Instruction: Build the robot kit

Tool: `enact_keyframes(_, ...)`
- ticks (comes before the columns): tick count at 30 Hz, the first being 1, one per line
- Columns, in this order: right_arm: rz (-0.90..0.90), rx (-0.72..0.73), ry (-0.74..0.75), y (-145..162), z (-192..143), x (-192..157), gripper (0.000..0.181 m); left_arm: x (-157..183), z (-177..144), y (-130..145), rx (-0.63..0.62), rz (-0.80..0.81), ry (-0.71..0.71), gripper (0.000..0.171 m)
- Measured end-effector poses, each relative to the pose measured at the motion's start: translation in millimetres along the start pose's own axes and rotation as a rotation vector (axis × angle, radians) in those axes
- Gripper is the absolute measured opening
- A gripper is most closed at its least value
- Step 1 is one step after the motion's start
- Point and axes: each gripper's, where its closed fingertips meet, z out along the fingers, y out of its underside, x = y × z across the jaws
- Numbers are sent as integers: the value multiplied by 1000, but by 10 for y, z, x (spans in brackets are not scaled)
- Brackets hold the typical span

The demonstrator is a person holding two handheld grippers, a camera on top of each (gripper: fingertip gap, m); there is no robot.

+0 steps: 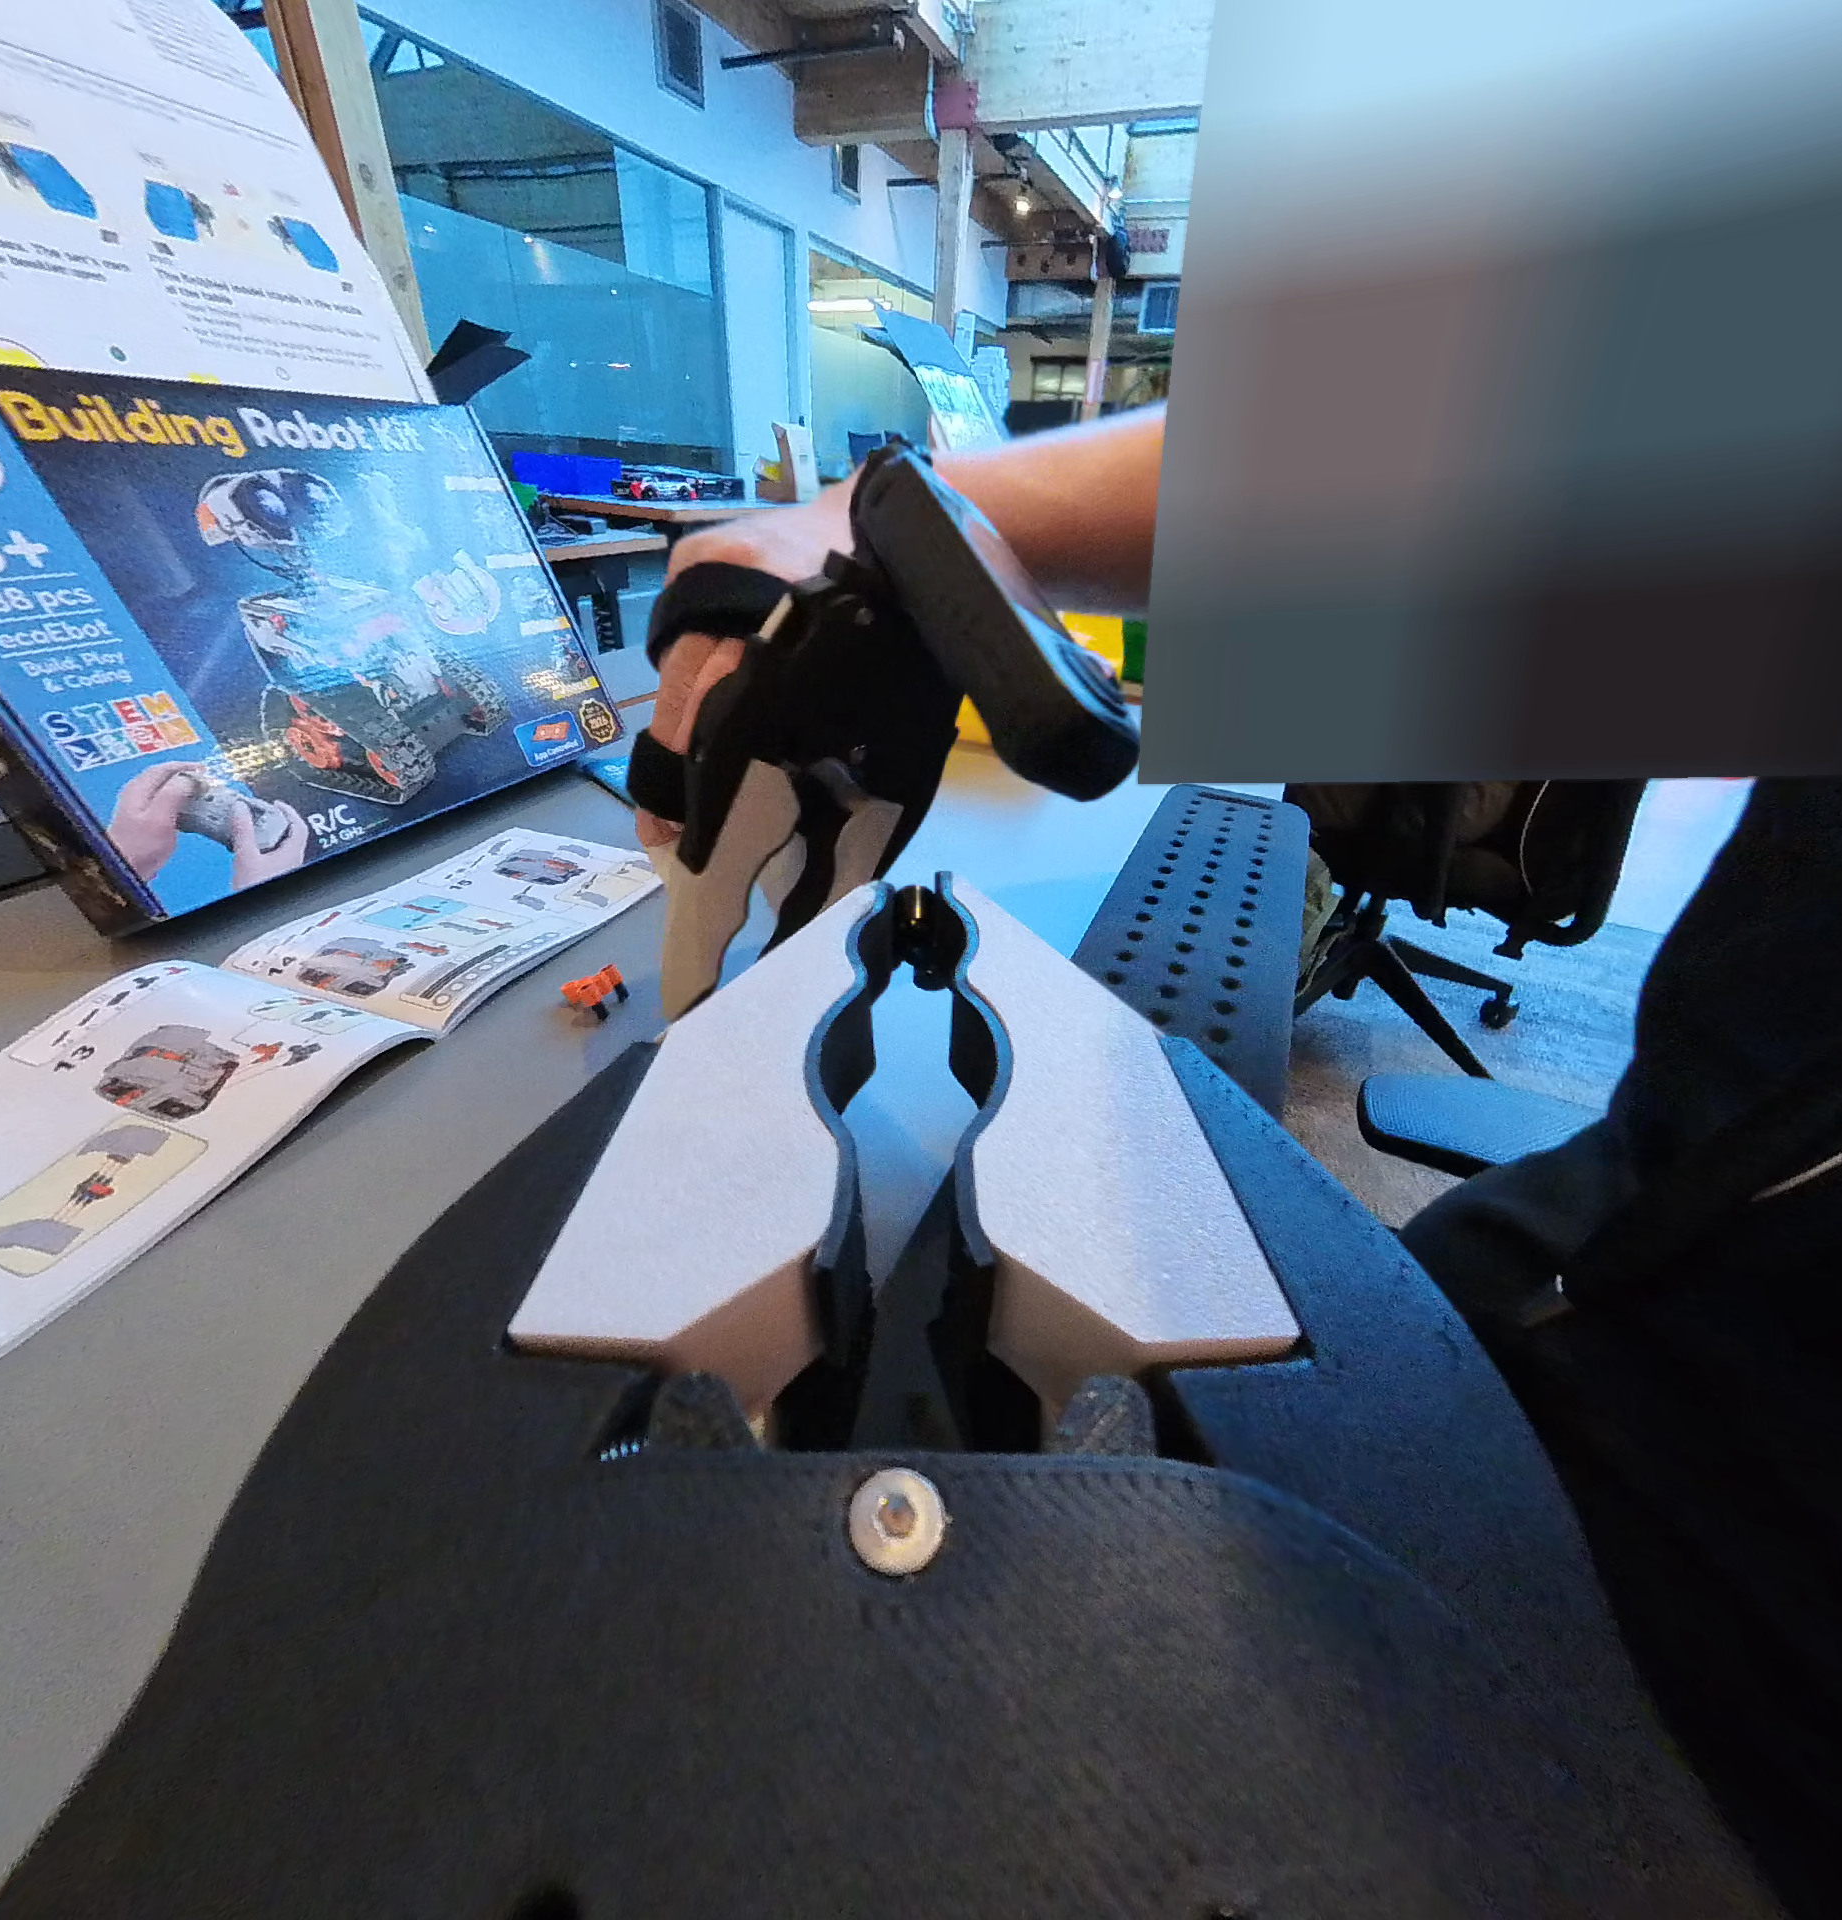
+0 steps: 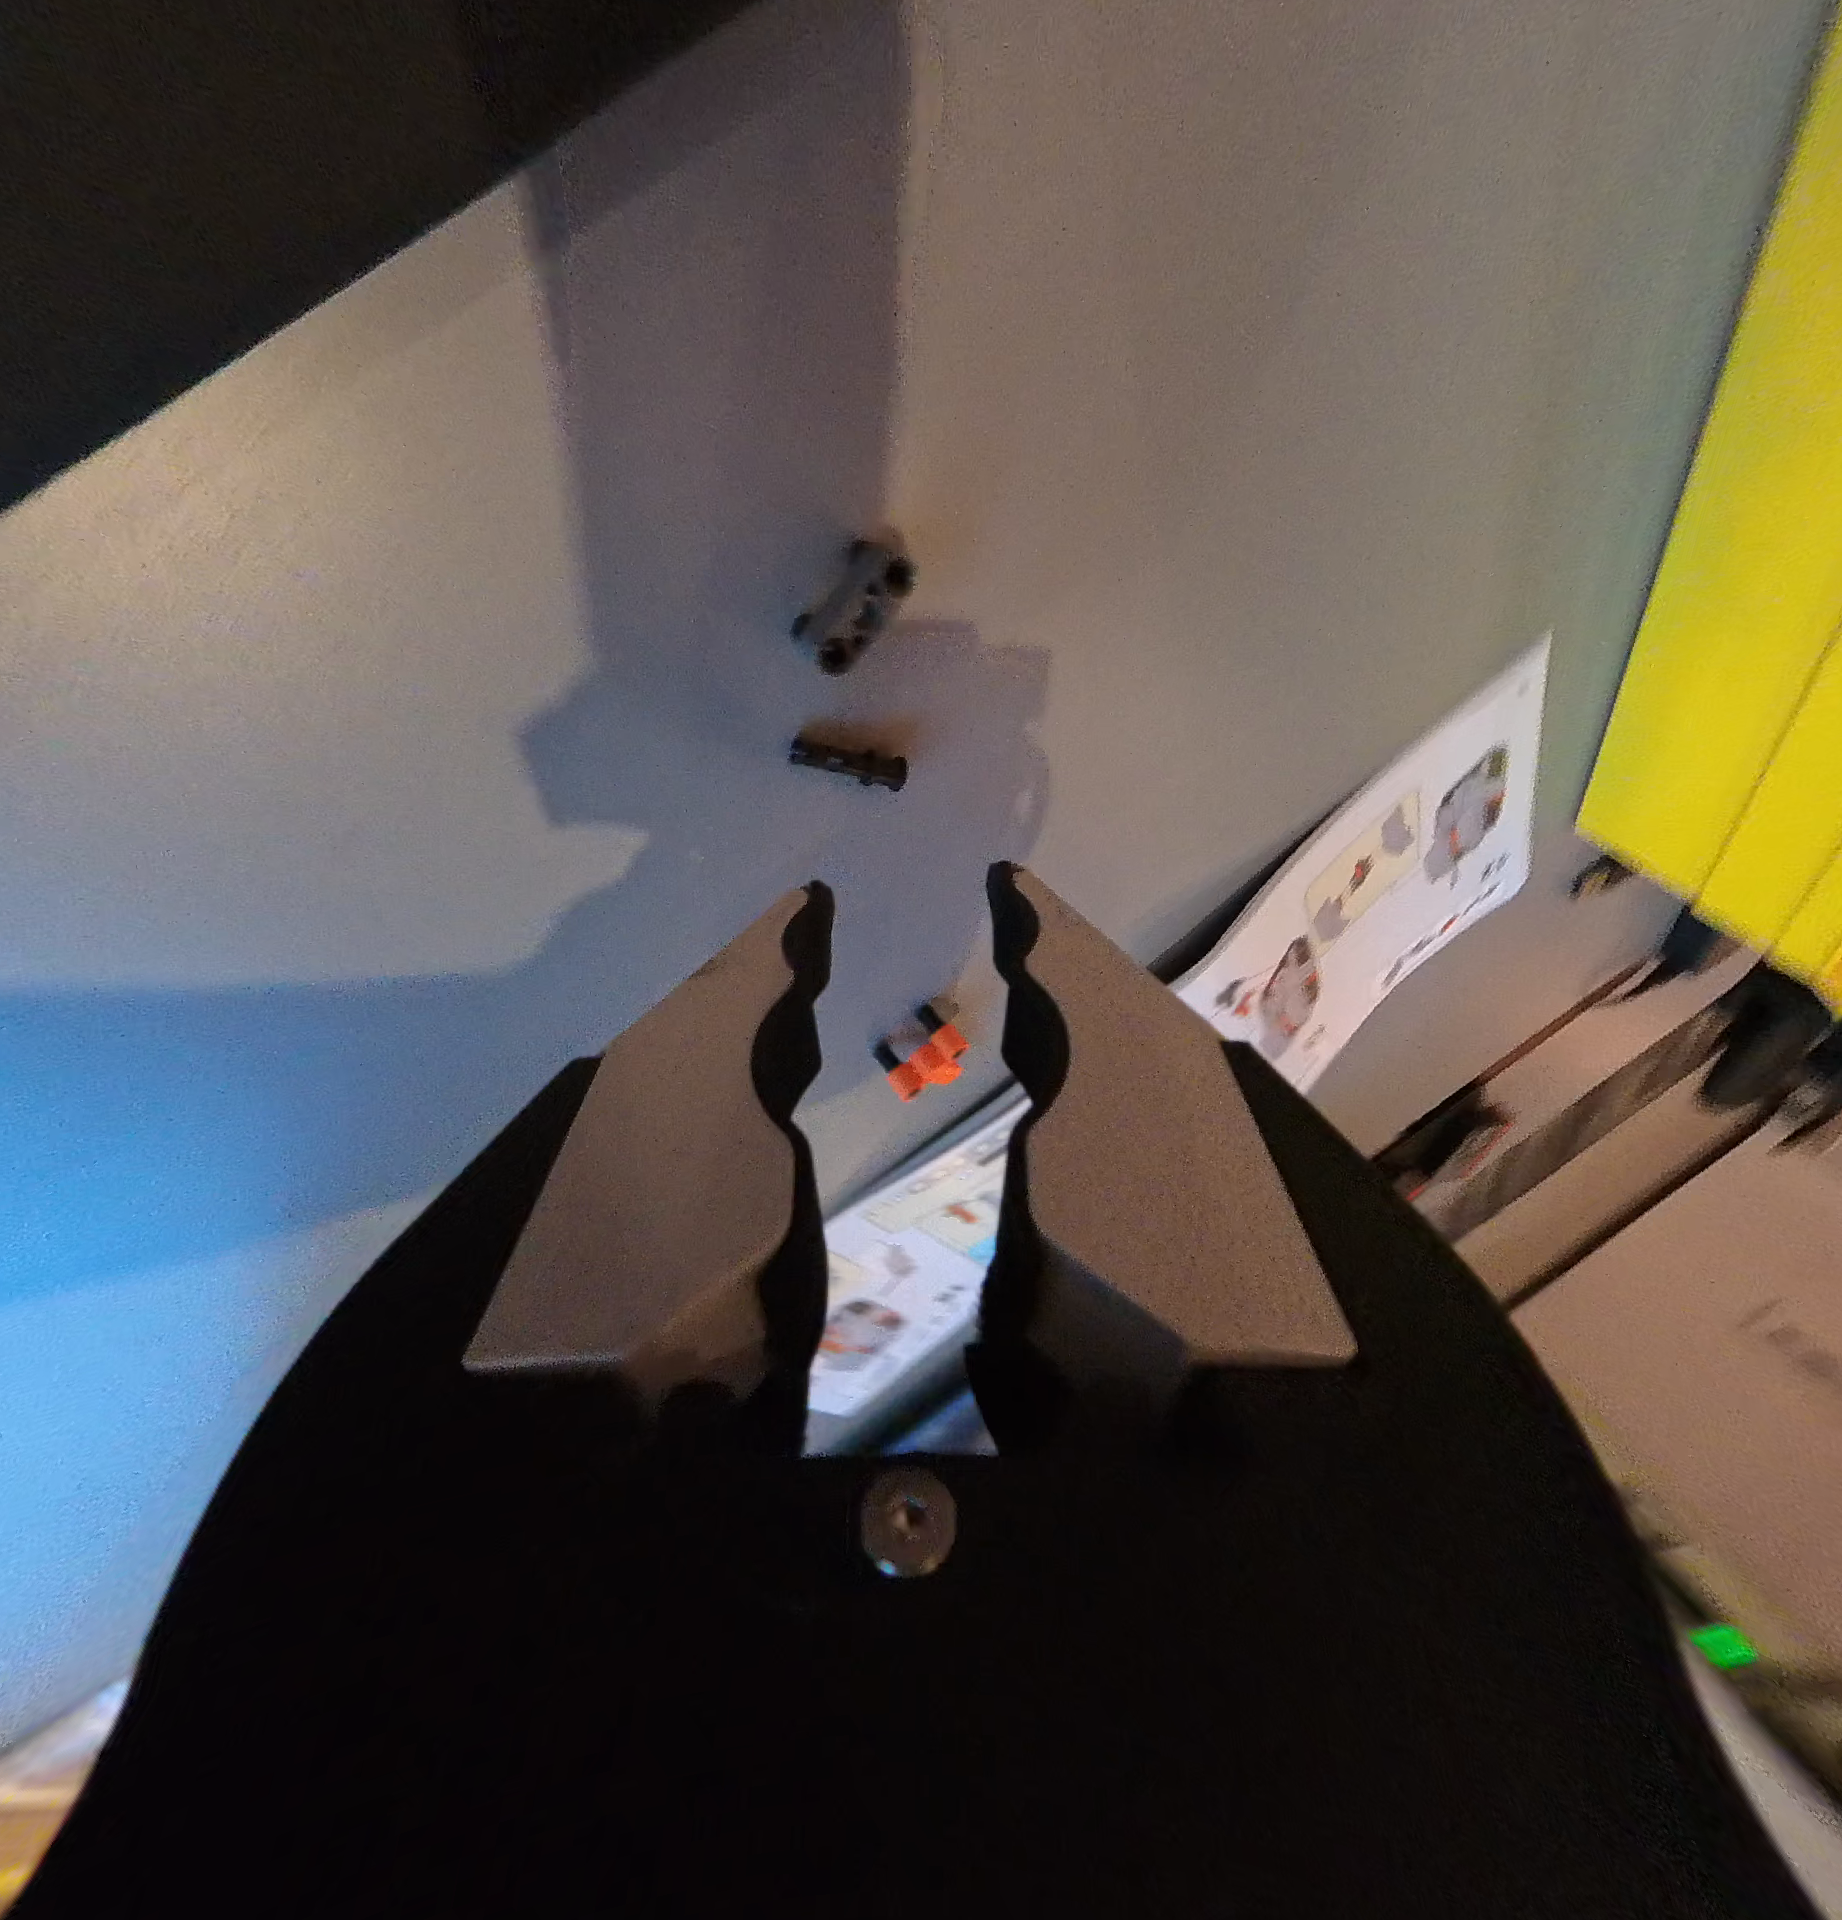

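Observation:
My left gripper [image 1: 912,902] is shut on a small black pin [image 1: 915,928], pinched between its tips above the grey table [image 1: 221,1455]. My right gripper [image 2: 909,894] is open and empty, pointing down at the table [image 2: 1208,416]. Just ahead of its tips lie a black pin [image 2: 849,758] and a grey connector piece [image 2: 855,603]. A small orange and grey piece [image 2: 922,1049] lies below, between its fingers. In the left wrist view the right gripper [image 1: 735,966] is held by a hand, just right of the orange piece [image 1: 595,992].
An open instruction booklet [image 1: 273,1039] lies on the table, and also shows in the right wrist view [image 2: 1384,904]. A blue kit box [image 1: 273,644] leans behind it. A yellow box [image 2: 1758,499] stands at the right. A black perforated panel [image 1: 1197,914] and an office chair [image 1: 1457,883] are beyond the table.

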Motion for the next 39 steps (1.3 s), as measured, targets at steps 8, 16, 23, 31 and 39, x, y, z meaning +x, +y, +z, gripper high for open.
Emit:
enact_keyframes(8,-480,30,-70,-110,14,-83,30,-33,-263,-22,27,19,-93,3)
enact_keyframes(16,-570,36,-187,-126,186,-112,30,-110,-363,67,18,-11,-124,3)
enact_keyframes(23,-409,-4,-302,-4,221,-243,19,-113,-373,29,66,-72,-80,3)
enact_keyframes(31,430,-1,-457,57,141,-431,5,-74,-379,-51,122,-125,-32,3)
enact_keyframes(39,1184,172,-282,-9,53,-558,6,21,-104,-41,71,-176,86,3)
